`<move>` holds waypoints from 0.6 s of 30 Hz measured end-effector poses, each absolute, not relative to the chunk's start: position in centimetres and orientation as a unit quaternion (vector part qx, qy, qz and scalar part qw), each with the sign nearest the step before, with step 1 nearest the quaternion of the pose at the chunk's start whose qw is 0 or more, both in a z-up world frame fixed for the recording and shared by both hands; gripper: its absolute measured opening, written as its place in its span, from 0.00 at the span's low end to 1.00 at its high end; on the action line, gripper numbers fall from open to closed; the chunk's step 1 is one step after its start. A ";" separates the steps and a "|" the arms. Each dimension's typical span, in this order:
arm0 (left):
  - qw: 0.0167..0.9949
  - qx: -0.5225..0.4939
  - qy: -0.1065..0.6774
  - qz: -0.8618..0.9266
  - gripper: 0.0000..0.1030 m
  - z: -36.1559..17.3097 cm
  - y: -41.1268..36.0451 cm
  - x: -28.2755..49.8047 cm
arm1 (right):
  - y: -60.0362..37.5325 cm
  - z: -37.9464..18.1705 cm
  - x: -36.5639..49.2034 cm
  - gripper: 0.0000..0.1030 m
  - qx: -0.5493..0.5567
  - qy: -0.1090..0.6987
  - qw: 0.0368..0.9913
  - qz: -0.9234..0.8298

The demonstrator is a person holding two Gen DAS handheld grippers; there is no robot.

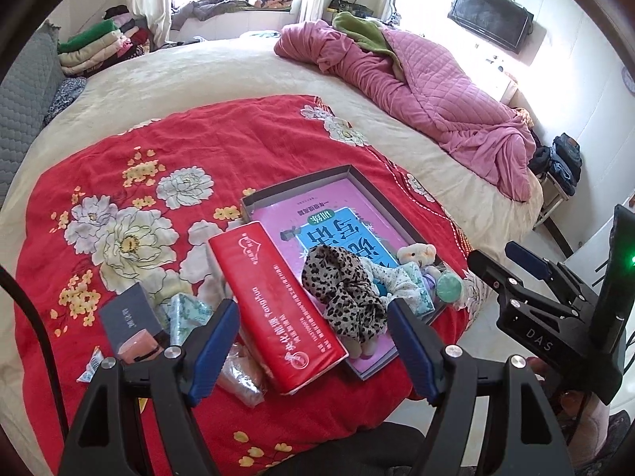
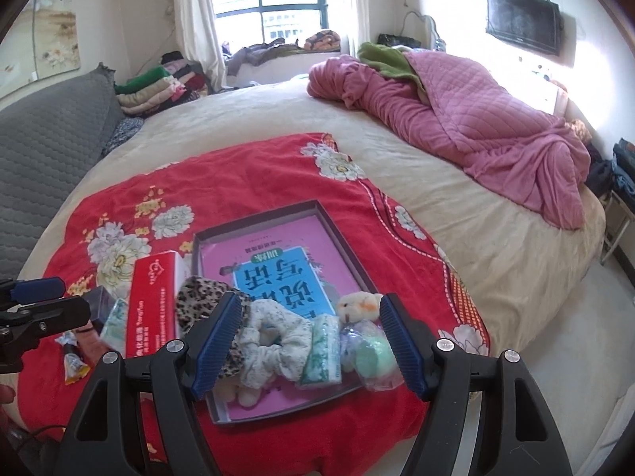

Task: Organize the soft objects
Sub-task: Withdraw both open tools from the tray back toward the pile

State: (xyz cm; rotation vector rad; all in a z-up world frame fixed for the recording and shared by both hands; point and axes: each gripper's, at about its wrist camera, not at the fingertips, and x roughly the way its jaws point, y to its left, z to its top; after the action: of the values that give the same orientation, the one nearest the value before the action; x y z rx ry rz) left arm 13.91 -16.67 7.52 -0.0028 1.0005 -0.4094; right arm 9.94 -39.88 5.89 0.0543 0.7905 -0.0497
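Observation:
A shallow grey tray (image 1: 305,180) (image 2: 337,234) with a pink book in it lies on the red floral blanket. At its near end sit a leopard-print scrunchie (image 1: 345,289) (image 2: 198,297), a white floral scrunchie (image 2: 274,337), a small plush bear (image 1: 416,256) (image 2: 357,305), a tissue pack (image 2: 323,349) and a green round pad (image 1: 448,287) (image 2: 373,357). A red tissue pack (image 1: 274,305) (image 2: 152,305) lies left of the tray. My left gripper (image 1: 313,345) hangs open above the red pack and leopard scrunchie. My right gripper (image 2: 311,343) hangs open above the tray's soft things. Neither holds anything.
Left of the red pack lie a dark box (image 1: 127,313), a teal tissue pack (image 1: 186,313) and wrapped sweets (image 2: 73,365). A pink quilt (image 1: 416,91) is heaped at the bed's far right. Folded clothes (image 1: 99,43) are stacked at the far left.

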 end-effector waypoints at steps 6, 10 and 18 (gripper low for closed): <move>0.862 -0.007 0.471 -0.186 0.74 8.1 -15.2 13.1 | -37.9 7.1 9.5 0.71 0.016 0.376 0.927 -0.007; 0.865 -0.013 0.467 -0.179 0.74 8.4 -14.0 12.5 | -36.4 7.6 9.1 0.71 0.006 0.371 0.928 0.005; 0.871 -0.020 0.463 -0.165 0.74 8.8 -11.6 11.1 | -34.0 8.6 8.5 0.71 -0.008 0.362 0.932 0.027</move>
State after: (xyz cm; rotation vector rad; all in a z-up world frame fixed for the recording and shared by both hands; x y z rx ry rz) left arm 11.11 -11.63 8.79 -0.0411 0.9677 -0.3443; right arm 8.48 -34.01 8.57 -0.0162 0.7415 0.0549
